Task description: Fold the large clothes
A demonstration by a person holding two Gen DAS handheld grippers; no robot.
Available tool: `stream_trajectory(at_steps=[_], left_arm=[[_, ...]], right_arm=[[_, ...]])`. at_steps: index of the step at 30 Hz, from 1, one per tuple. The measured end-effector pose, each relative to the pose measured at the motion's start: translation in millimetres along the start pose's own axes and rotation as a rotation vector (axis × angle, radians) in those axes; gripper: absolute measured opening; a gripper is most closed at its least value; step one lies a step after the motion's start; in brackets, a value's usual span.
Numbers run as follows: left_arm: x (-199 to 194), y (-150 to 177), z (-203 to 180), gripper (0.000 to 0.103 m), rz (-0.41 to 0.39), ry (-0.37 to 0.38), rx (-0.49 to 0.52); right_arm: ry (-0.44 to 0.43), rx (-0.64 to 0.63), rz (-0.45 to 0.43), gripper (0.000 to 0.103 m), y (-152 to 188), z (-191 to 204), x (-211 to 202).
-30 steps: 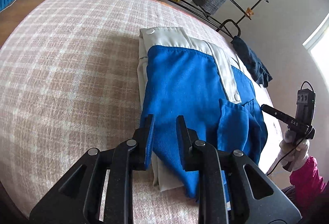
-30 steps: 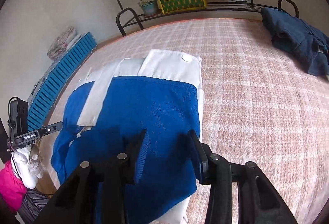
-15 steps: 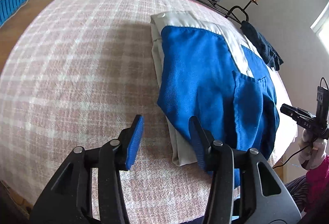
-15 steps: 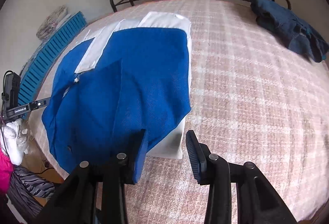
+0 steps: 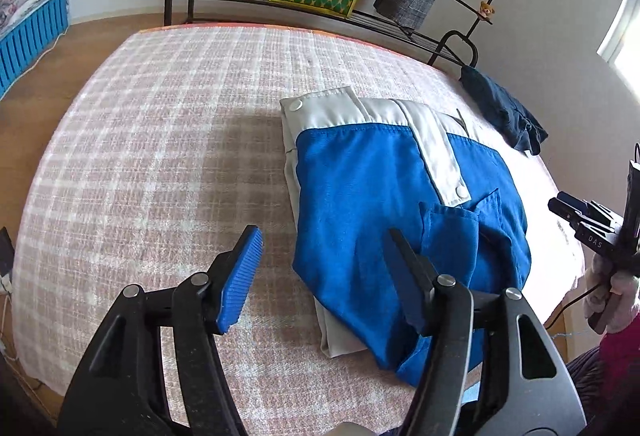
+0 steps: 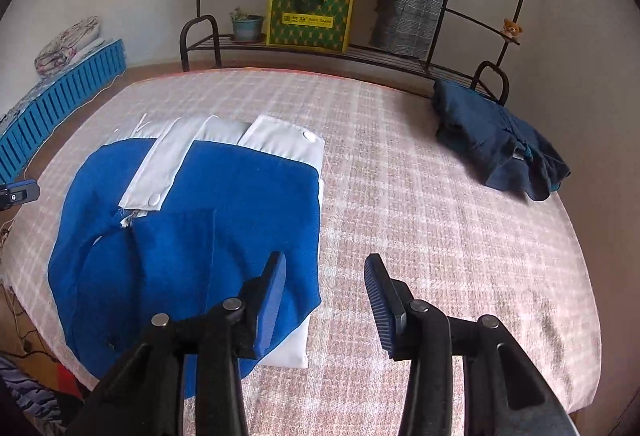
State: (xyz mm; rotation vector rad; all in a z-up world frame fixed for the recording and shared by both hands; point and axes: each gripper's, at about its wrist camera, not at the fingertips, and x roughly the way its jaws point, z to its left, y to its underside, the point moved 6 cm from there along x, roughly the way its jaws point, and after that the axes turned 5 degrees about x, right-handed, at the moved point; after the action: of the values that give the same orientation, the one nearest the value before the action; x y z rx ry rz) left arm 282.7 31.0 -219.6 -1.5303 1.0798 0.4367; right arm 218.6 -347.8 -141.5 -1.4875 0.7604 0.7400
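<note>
A blue jacket with pale grey trim (image 5: pixel 360 195) lies folded on the pink plaid bed cover (image 5: pixel 160 155). Raised above the jacket's near left edge, my left gripper (image 5: pixel 324 272) has its jaws opening and its pads touch no cloth. In the right wrist view the same jacket (image 6: pixel 224 220) lies left of centre. My right gripper (image 6: pixel 326 280) hovers over its near right corner with jaws opening and nothing pressed between them. The right gripper's body, in a gloved hand, shows at the right edge of the left wrist view (image 5: pixel 592 232).
A dark navy garment (image 6: pixel 492 139) lies crumpled at the bed's far right corner. Behind the bed stands a black metal rack (image 6: pixel 400 55) with a yellow-green box (image 6: pixel 308 19), a potted plant (image 6: pixel 246 25) and hanging clothes. A blue slatted crate (image 6: pixel 60 91) sits on the floor at left.
Both grippers let go of the jacket's near edge and drew up and back from it. The left jaws spread much wider. The folded jacket stays flat on the bed.
</note>
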Motion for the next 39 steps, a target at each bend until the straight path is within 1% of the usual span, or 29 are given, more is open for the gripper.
stream_trajectory(at_steps=[1, 2, 3, 5, 8, 10, 12, 15, 17, 19, 21, 24, 25, 28, 29, 31, 32, 35, 39], left_arm=[[3.8, -0.2, 1.3, 0.065, 0.006, 0.017, -0.022], [6.4, -1.7, 3.2, 0.065, 0.010, 0.037, -0.046], [8.8, -3.5, 5.3, 0.065, 0.011, 0.057, -0.067], [13.3, -6.5, 9.4, 0.065, 0.013, 0.079, -0.106], [21.3, -8.9, 15.9, 0.065, 0.032, 0.133, -0.181], [29.0, -9.4, 21.1, 0.065, 0.054, 0.196, -0.257], [37.8, -8.7, 25.6, 0.065, 0.076, 0.266, -0.329], [52.0, -7.9, 32.5, 0.065, 0.098, 0.327, -0.391], [63.2, -5.0, 37.3, 0.065, 0.118, 0.375, -0.452], [74.2, -2.7, 42.3, 0.065, 0.139, 0.409, -0.513], [82.5, -2.3, 44.7, 0.065, 0.154, 0.446, -0.546], [92.9, -0.7, 47.4, 0.065, 0.184, 0.466, -0.562], [93.8, 1.8, 48.4, 0.065, 0.189, 0.464, -0.574], [95.8, 4.3, 54.5, 0.065, 0.188, 0.479, -0.602], [97.3, 5.0, 56.6, 0.065, 0.189, 0.481, -0.612], [100.1, 5.5, 59.3, 0.065, 0.184, 0.495, -0.633], [101.3, 4.3, 58.3, 0.065, 0.186, 0.497, -0.630], [105.1, -1.2, 53.1, 0.065, 0.196, 0.488, -0.589], [112.6, -10.1, 47.2, 0.065, 0.187, 0.476, -0.568]], right_arm=[[0.000, -0.006, -0.006, 0.044, -1.7, 0.5, 1.0], [0.000, -0.013, -0.013, 0.049, -3.1, 1.2, 2.5], [-0.005, -0.017, -0.025, 0.061, -4.7, 1.5, 4.5], [-0.040, -0.014, -0.054, 0.074, -7.8, 1.2, 8.9], [-0.111, 0.019, -0.064, 0.074, -11.0, -4.6, 20.2], [-0.174, 0.087, -0.054, 0.075, -12.4, -13.7, 29.6], [-0.231, 0.165, -0.046, 0.080, -13.3, -24.8, 40.2], [-0.327, 0.222, 0.034, 0.081, -8.9, -33.1, 60.8], [-0.392, 0.260, 0.095, 0.081, -4.7, -35.6, 74.2], [-0.438, 0.324, 0.148, 0.081, 0.2, -40.5, 86.7], [-0.490, 0.390, 0.199, 0.081, 5.1, -43.9, 99.0], [-0.585, 0.455, 0.260, 0.081, 10.6, -43.4, 113.9], [-0.603, 0.462, 0.267, 0.081, 11.5, -42.3, 116.9], [-0.618, 0.447, 0.269, 0.081, 8.3, -38.3, 119.3], [-0.639, 0.445, 0.270, 0.081, 7.1, -35.5, 120.2], [-0.707, 0.445, 0.297, 0.076, 6.4, -25.5, 125.4], [-0.732, 0.442, 0.303, 0.074, 5.5, -20.0, 128.0], [-0.748, 0.415, 0.303, 0.074, -1.4, -6.4, 134.4], [-0.805, 0.465, 0.304, 0.074, -7.8, 3.0, 145.8]])
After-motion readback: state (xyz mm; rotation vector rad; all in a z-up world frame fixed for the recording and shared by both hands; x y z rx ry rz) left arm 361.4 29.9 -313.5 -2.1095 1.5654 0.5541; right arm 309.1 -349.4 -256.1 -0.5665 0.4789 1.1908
